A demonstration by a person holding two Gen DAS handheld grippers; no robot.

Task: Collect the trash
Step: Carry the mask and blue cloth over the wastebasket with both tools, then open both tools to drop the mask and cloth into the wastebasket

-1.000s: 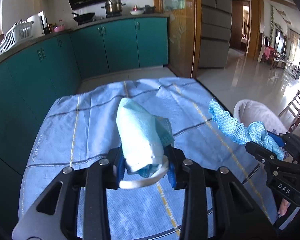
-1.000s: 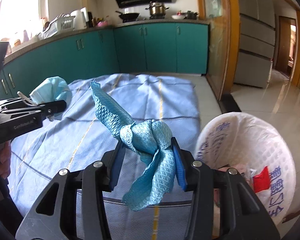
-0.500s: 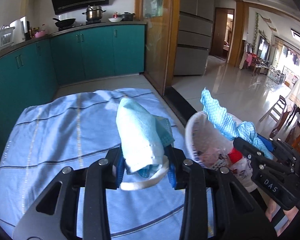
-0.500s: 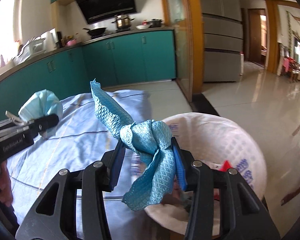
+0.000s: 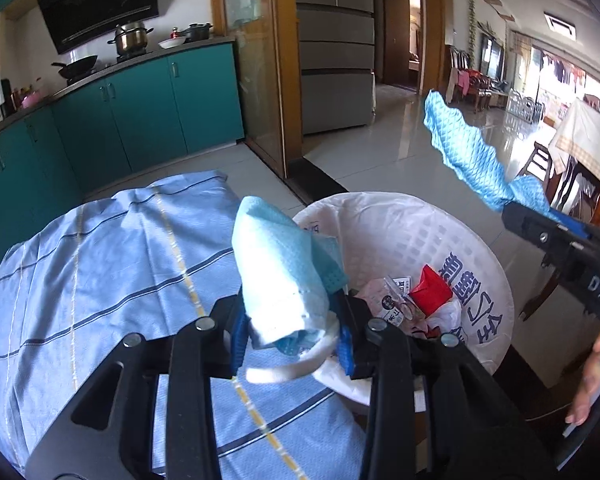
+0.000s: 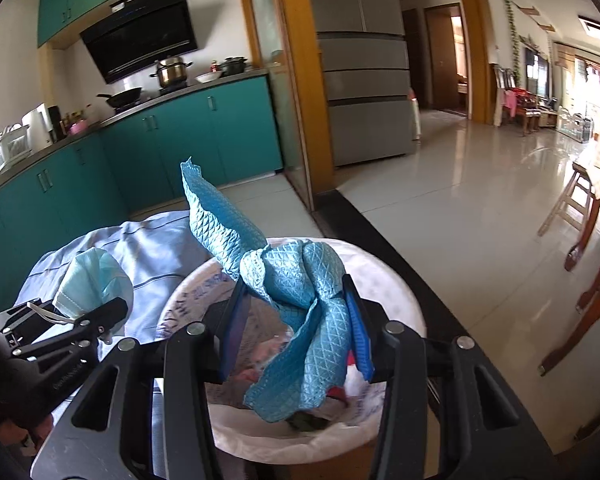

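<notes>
Moved since a second ago: we have swung both hands off the blue striped tablecloth (image 5: 100, 280) toward the white-lined bin (image 5: 480, 248), which now fills the middle of both views.
Left gripper (image 5: 292, 332): our blue pads are clamped on a pale blue face mask (image 5: 276, 276), at the near left rim of the bin, part over the cloth and part over the liner.
Face mask, look: folded into a blunt cone, lighter on its lit face, a darker teal fold at its right, a stitched hem near the bottom and a white ear loop (image 5: 296, 364) curling below the pads. In the right wrist view the same mask (image 6: 96, 280) bulges beyond the left gripper's finger (image 6: 100, 316).
Right gripper (image 6: 296, 328): our pads are clamped on a turquoise cleaning cloth (image 6: 300, 300), held directly above the bin's opening.
Cleaning cloth, look: quilted diamond weave, bunched between the pads, one long corner standing up and to the left, a loose end hanging below. From the left wrist view it (image 5: 464, 152) sticks up beyond the bin's far right rim.
Bin contents: a red wrapper (image 5: 432, 288), clear printed packaging (image 5: 388, 304) and crumpled white plastic.
Bin liner: white, with blue printed characters (image 5: 460, 280).
Person: fingers (image 5: 592, 380) show at the right edge of the left wrist view.
</notes>
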